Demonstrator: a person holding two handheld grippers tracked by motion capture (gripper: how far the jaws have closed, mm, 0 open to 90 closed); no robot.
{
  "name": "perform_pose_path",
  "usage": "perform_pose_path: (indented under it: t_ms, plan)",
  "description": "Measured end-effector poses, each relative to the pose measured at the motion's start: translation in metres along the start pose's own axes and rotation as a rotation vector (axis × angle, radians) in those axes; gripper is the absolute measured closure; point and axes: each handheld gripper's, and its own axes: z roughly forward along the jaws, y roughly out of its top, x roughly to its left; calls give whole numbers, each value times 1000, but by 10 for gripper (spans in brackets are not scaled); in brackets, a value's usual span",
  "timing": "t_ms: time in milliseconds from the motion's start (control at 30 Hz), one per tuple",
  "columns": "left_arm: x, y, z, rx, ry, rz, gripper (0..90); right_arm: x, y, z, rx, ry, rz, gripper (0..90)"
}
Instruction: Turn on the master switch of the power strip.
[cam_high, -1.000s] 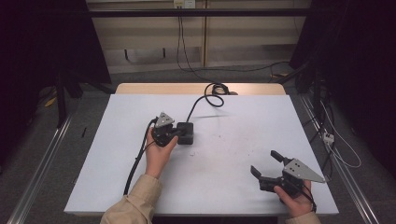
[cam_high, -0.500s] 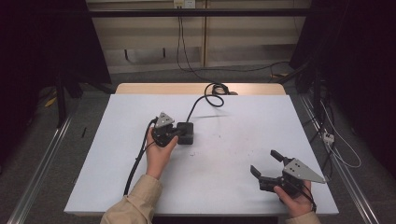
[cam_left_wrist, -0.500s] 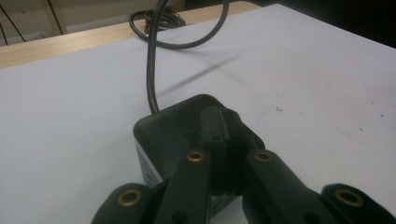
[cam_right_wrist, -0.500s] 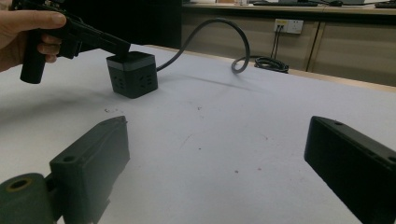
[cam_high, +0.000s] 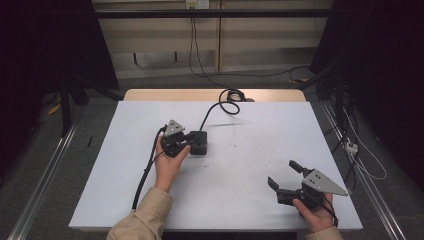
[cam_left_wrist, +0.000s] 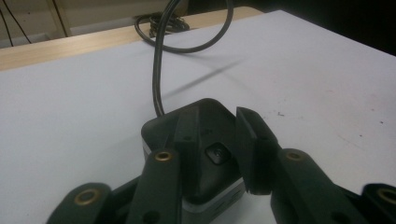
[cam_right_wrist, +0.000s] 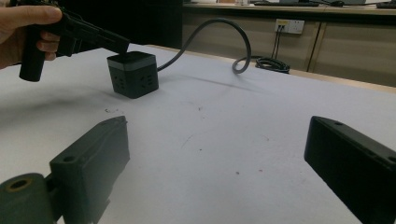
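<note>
A black cube socket (cam_high: 199, 143) with a grey band sits left of the white table's middle, and its cable (cam_high: 220, 107) loops off to the far edge. My left gripper (cam_high: 187, 142) hangs over the cube's top; its jaws have just been opening. In the left gripper view the left gripper (cam_left_wrist: 215, 122) has a narrow gap between its jaws, showing the cube (cam_left_wrist: 205, 130) and its small button (cam_left_wrist: 217, 154), with nothing pinched. My right gripper (cam_high: 281, 172) rests low at the near right, wide open and empty. In the right gripper view the cube (cam_right_wrist: 133, 74) stands beyond the right gripper (cam_right_wrist: 217, 135).
The table sheet (cam_high: 250, 130) carries small dark specks near its middle. A coil of the cable (cam_high: 232, 95) lies at the wooden far edge (cam_high: 150, 95). Wall sockets (cam_right_wrist: 289, 25) and loose cords lie beyond on the floor.
</note>
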Motion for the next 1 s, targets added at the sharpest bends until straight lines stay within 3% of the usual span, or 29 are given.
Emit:
perform_pose_path:
  t_ms: [567,1000]
  plan:
    - [3,5,-28,3,-16,-59,279,2,1,2,5,9,-7,61]
    - [6,-5,-49,6,-31,-47,148,2,1,0,4,12,-3,61]
